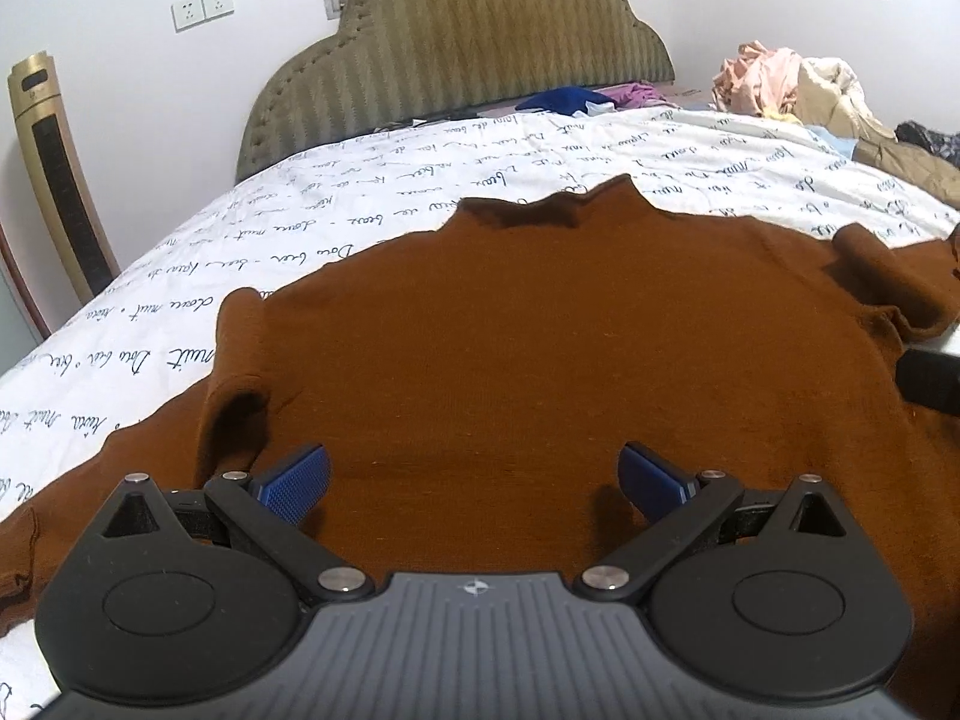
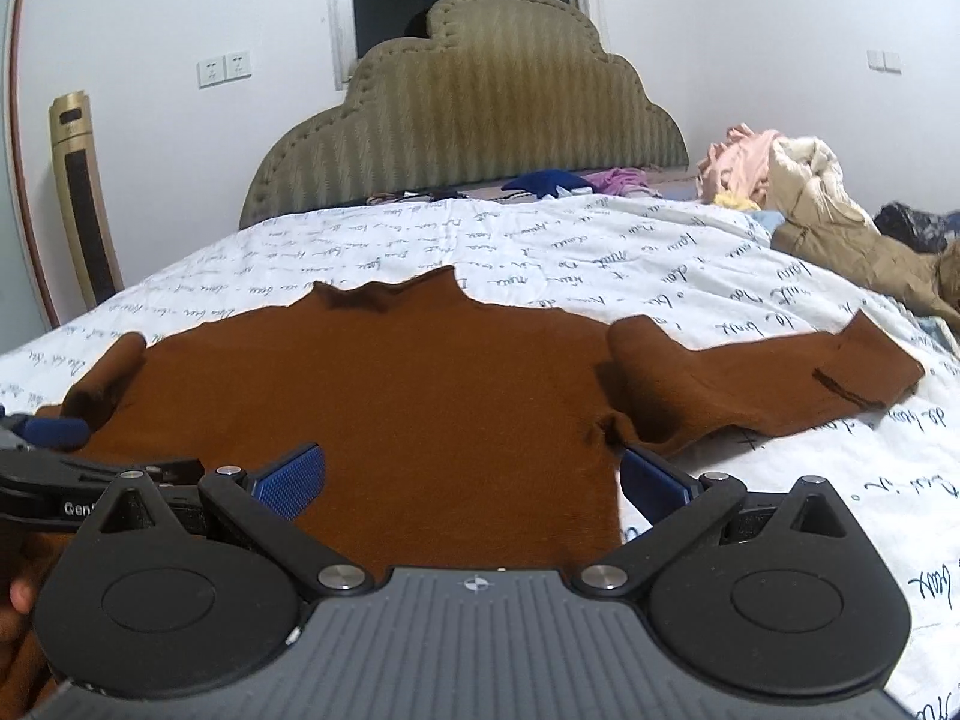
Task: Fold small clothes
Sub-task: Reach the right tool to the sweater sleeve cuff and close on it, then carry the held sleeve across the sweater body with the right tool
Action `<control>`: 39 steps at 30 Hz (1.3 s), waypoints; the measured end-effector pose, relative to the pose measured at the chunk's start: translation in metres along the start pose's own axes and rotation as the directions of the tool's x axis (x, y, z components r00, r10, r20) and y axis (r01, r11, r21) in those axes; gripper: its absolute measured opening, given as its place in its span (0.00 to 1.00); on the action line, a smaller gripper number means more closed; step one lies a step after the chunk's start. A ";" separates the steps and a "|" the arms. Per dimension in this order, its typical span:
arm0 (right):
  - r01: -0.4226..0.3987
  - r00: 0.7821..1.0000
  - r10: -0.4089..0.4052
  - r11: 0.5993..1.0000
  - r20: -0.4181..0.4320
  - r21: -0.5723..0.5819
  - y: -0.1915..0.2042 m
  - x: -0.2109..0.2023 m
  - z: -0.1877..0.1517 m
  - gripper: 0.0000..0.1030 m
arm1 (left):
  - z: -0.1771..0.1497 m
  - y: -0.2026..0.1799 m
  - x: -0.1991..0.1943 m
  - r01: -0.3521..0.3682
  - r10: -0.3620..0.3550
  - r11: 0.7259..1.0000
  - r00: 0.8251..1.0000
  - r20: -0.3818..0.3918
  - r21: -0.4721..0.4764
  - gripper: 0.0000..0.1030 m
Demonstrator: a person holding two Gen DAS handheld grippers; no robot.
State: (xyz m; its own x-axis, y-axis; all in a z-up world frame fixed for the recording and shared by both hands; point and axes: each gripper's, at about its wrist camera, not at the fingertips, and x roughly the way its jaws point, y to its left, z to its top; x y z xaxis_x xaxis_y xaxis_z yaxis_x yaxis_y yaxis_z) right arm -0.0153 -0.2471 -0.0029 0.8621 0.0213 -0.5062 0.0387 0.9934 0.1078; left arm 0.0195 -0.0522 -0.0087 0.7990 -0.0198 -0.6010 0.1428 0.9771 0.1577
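Between the blue pads of the left gripper lies only brown cloth; the jaws stand wide apart and hold nothing. This gripper hangs over the lower middle part of the brown sweater, near its bottom hem. The right gripper has its jaws wide apart too and also grips nothing. It is over the lower right side of the sweater: its left pad is above the cloth, and its right pad is at the side edge of the sweater, just under the place where the sleeve begins. In the right wrist view, part of the left gripper shows at the left edge, beside the sweater's other side.

The sweater lies flat on the white bedcover, with the collar away from the grippers, toward the headboard. Its right sleeve stretches out to the side on the bedcover, and its left sleeve is folded up along the body. The bedcover carries black handwriting print.

Beyond the sweater's collar, at the foot of the headboard, are a dark blue garment and a purple one. Beyond the right sleeve lies a pile of clothes in pink and beige. Far to the left of the sweater, a gold tower fan stands by the wall.
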 end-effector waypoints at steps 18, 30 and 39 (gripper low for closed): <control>0.378 0.925 -0.374 0.901 0.061 -0.211 -0.132 0.039 0.014 0.70 | 0.002 -0.017 -0.015 0.096 -0.096 0.995 0.995 -0.002 0.025 1.00; 0.369 0.912 -0.398 0.901 -0.098 -0.227 -0.180 0.109 0.023 0.67 | -0.001 -0.021 -0.020 0.093 -0.093 0.994 0.996 -0.013 0.048 1.00; 0.463 0.886 -0.457 0.872 -0.078 0.156 -0.248 0.069 0.041 0.13 | 0.000 -0.002 -0.021 0.069 -0.069 0.998 0.997 -0.024 0.004 1.00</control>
State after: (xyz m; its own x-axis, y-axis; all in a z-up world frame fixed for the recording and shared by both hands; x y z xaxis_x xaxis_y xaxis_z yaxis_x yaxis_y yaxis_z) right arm 0.0551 -0.4964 -0.0290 0.7071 -0.4261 -0.5643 0.5122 0.8588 -0.0067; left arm 0.0021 -0.0535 0.0035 0.7733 -0.0822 -0.6287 0.1999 0.9726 0.1187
